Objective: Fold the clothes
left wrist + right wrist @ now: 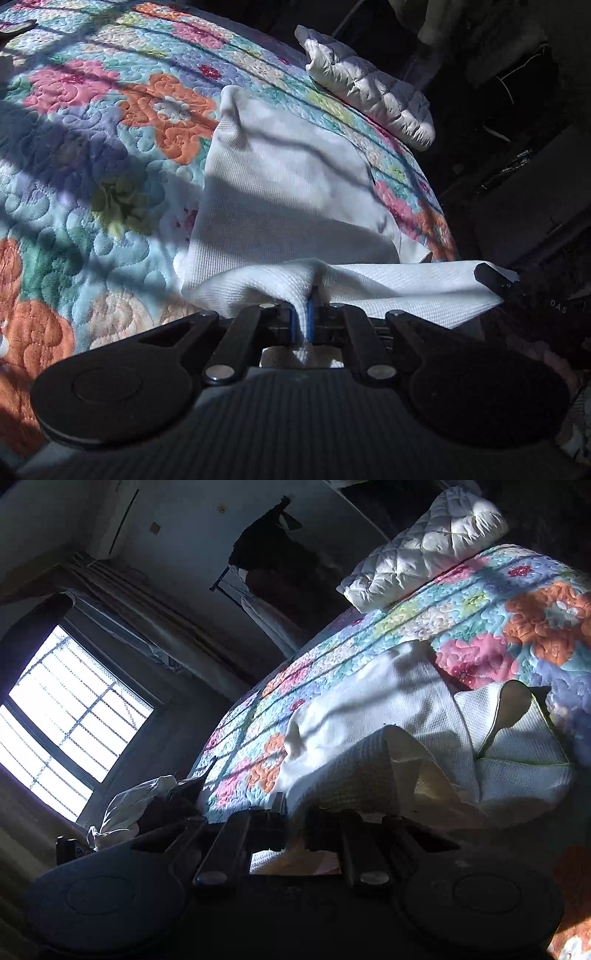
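A white waffle-knit garment [280, 184] lies spread on a flowered quilt [92, 147]. My left gripper [303, 314] is shut on a bunched fold of its near edge, with the cloth pinched between the blue pads. In the right wrist view the same garment [369, 716] lies on the quilt [498, 620], with its near edge lifted and folded over. My right gripper [295, 812] is shut on that near edge, and the cloth hides its fingertips. The tip of the other gripper [493, 277] shows at the garment's right edge in the left wrist view.
A white quilted pillow [369, 85] lies at the bed's far edge and also shows in the right wrist view [424, 550]. A bright window [66, 720] with curtains is on the left. Crumpled clothes [136, 805] lie at the bed's end. Dark furniture stands beyond the bed.
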Motion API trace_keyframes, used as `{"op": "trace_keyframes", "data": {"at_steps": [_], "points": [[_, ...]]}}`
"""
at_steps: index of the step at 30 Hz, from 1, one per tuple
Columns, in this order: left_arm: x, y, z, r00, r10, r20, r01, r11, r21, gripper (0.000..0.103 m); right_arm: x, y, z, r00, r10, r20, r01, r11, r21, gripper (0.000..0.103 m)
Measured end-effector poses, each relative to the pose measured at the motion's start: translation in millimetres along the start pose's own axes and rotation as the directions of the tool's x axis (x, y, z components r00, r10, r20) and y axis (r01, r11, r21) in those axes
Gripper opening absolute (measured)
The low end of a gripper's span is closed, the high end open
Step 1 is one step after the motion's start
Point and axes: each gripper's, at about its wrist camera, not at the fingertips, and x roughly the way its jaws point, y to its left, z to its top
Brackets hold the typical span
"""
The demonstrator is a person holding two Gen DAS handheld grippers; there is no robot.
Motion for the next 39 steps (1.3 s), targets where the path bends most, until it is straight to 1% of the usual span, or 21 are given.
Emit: {"op": "trace_keyframes", "data": {"at_steps": [2,4,7,10,12,13,15,16,17,18,20,24,26,29,30,31,33,34,35,37,39], "points": [[17.6,-6.6,25.9,0.997,0.073,0.026,-0.075,0.995,0.072,0.005,25.5,10.9,17.1,0.998,-0.058,0.021,0.06,0.992,-0.11,0.012],[42.5,-7.2,50.2,0.992,0.12,0.034,-0.123,0.988,0.098,0.005,52.6,22.4,33.3,0.992,-0.118,0.046,0.125,0.966,-0.225,0.012],[85.3,-3.2,87.7,0.982,0.188,0.031,-0.19,0.975,0.119,0.005,95.6,25.0,49.3,0.978,-0.195,0.068,0.207,0.929,-0.306,0.012],[115.3,4.6,121.0,0.978,0.205,0.035,-0.208,0.974,0.088,0.005,133.2,11.2,82.9,0.972,-0.226,0.058,0.233,0.935,-0.265,0.012],[130.2,17.6,144.5,0.984,0.166,0.061,-0.163,0.986,-0.042,0.005,157.1,2.5,105.4,0.966,-0.251,0.059,0.258,0.937,-0.237,0.012],[139.2,23.0,153.0,0.983,0.169,0.067,-0.163,0.983,-0.086,0.005,169.4,1.1,115.1,0.96,-0.275,0.059,0.281,0.925,-0.256,0.012],[159.0,33.6,170.6,0.98,0.186,0.073,-0.172,0.971,-0.168,0.007,199.7,-2.3,132.7,0.94,-0.342,0.021,0.329,0.886,-0.327,0.013],[171.6,32.9,175.6,0.97,0.241,0.043,-0.232,0.959,-0.161,0.009,211.0,-7.8,139.8,0.935,-0.355,-0.01,0.333,0.886,-0.321,0.015],[184.7,30.9,179.7,0.952,0.305,0.006,-0.302,0.943,-0.142,0.009,219.3,-16.7,145.6,0.936,-0.348,-0.05,0.323,0.907,-0.27,0.018],[191.5,28.9,181.0,0.942,0.336,-0.01,-0.335,0.935,-0.117,0.009,227.0,-26.2,151.1,0.938,-0.334,-0.091,0.31,0.928,-0.207,0.02],[195.9,26.2,182.3,0.942,0.335,-0.004,-0.334,0.938,-0.089,0.009,230.9,-33.1,154.4,0.94,-0.319,-0.117,0.3,0.941,-0.157,0.023],[187.1,30.9,189.4,0.966,0.258,0.024,-0.255,0.962,-0.094,0.009,219.4,-20.3,144.5,0.943,-0.329,-0.056,0.306,0.919,-0.249,0.031],[174.4,36.0,191.3,0.971,0.227,0.069,-0.216,0.966,-0.139,0.01,215.8,-18.4,142.2,0.946,-0.324,-0.026,0.303,0.909,-0.286,0.033],[165.1,50.8,192.7,0.984,0.152,0.096,-0.129,0.97,-0.208,0.011,216.8,-23.2,146.7,0.942,-0.334,-0.021,0.313,0.903,-0.293,0.033],[164.4,58.3,193.1,0.987,0.131,0.089,-0.105,0.962,-0.25,0.011,217.8,-26.9,150.3,0.939,-0.344,-0.017,0.326,0.905,-0.274,0.033],[163.4,67.2,191.4,0.989,0.132,0.073,-0.101,0.94,-0.325,0.011,217.7,-30.6,153.5,0.932,-0.362,-0.002,0.35,0.903,-0.25,0.033],[161.2,85.5,186.9,0.99,0.138,0.038,-0.103,0.872,-0.479,0.011,217.2,-36.7,158.3,0.916,-0.401,0.029,0.397,0.893,-0.213,0.034],[160.8,89.7,184.5,0.989,0.142,0.036,-0.104,0.854,-0.51,0.012,216.9,-38.4,159.6,0.912,-0.408,0.041,0.407,0.888,-0.213,0.034],[159.4,90.5,183.6,0.988,0.146,0.046,-0.103,0.853,-0.512,0.012,216.0,-38.7,159.7,0.911,-0.409,0.047,0.409,0.887,-0.216,0.034],[155.8,83.4,185.9,0.982,0.18,0.065,-0.131,0.879,-0.459,0.012,213.3,-37.0,157.8,0.915,-0.401,0.045,0.401,0.889,-0.224,0.034],[151.8,74.0,188.6,0.975,0.205,0.089,-0.154,0.905,-0.397,0.012,211.5,-30.7,150.7,0.93,-0.367,0.019,0.36,0.898,-0.252,0.038]]}}
